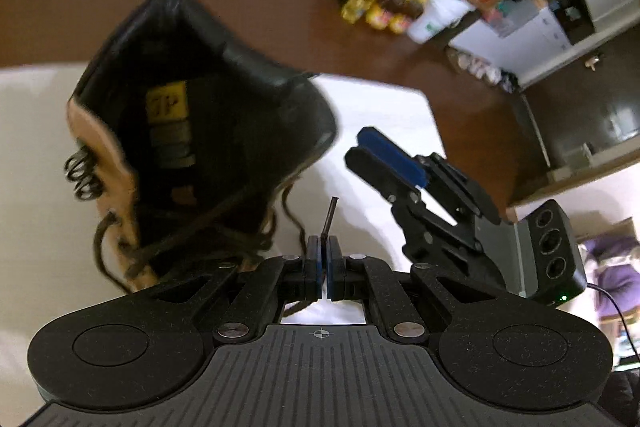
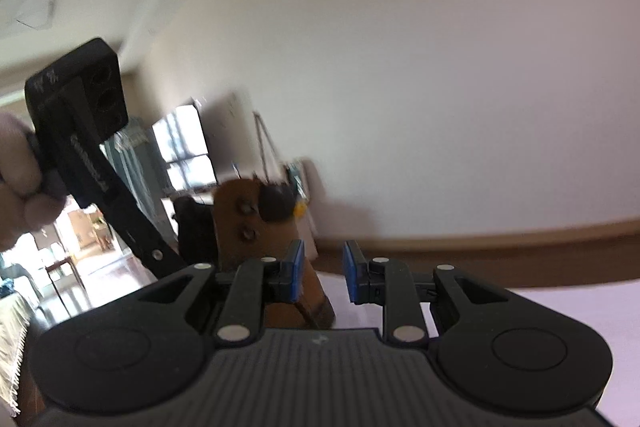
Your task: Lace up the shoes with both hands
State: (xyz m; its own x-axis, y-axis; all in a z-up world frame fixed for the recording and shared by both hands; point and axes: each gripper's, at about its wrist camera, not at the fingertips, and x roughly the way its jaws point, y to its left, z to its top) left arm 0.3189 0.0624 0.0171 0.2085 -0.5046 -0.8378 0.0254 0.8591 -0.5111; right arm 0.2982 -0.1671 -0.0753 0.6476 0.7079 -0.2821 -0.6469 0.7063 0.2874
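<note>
Left tongs [image 1: 324,259] pinched on the lace tip [image 1: 329,217], just right of the boot [image 1: 192,131], which sits tilted on the white bench [image 1: 380,115]. Right tongs [image 2: 323,271] parted, empty, angled upward beside the boot. Risk: short grip, so the tip may slip during threading.

Soft indoor daylight, glare from bright windows [image 2: 182,147], motion blur throughout, strong fisheye bending at edges.
</note>
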